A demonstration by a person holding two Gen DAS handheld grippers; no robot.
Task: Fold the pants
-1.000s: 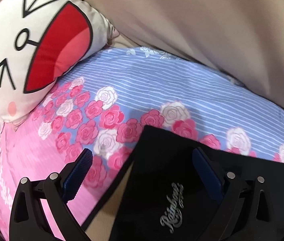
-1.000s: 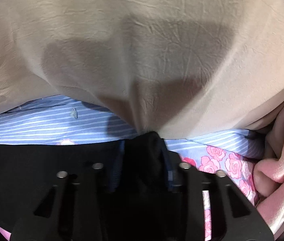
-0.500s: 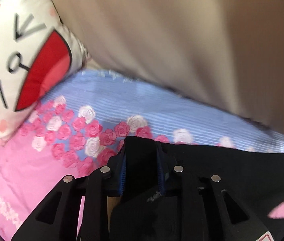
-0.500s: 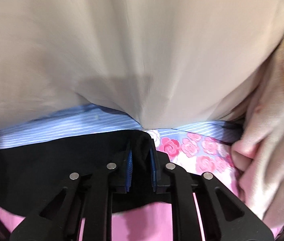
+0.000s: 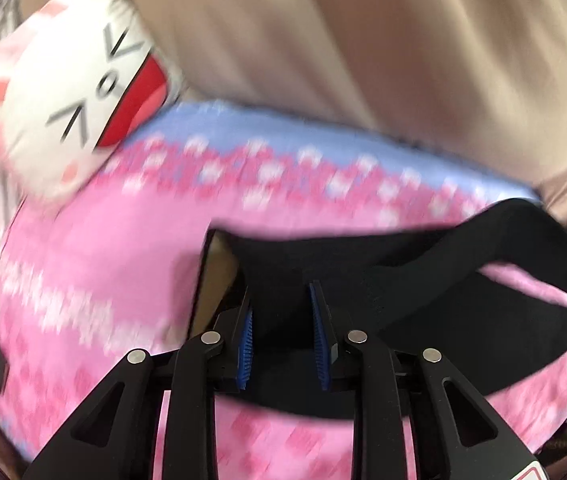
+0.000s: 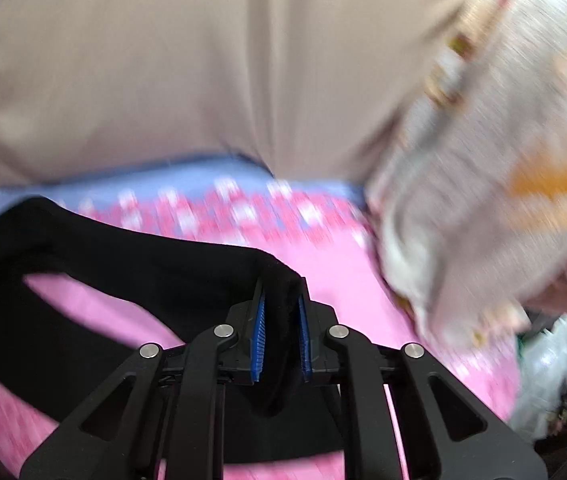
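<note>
The black pants [image 5: 363,264] hang lifted above a pink and blue rose-print bedsheet [image 5: 95,264]. My left gripper [image 5: 281,320] is shut on one end of their top edge, its blue pads [image 5: 245,340] pressing the cloth. My right gripper [image 6: 281,316] is shut on the other end of the black pants [image 6: 143,260]. The fabric sags in a band between the two grippers, with pink sheet [image 6: 347,268] showing through a gap below it. Both views are blurred by motion.
A white cartoon-face pillow with a red mouth [image 5: 83,92] lies at the far left of the bed. A beige curtain [image 5: 363,40] hangs behind the bed. A pale patterned blanket [image 6: 483,180] is bunched at the right, with a white plastic bag [image 6: 551,372] below it.
The left gripper closed on the pants. Both grippers then lifted and pulled back from the curtain, raising the pants off the sheet; more pink sheet now shows below.
</note>
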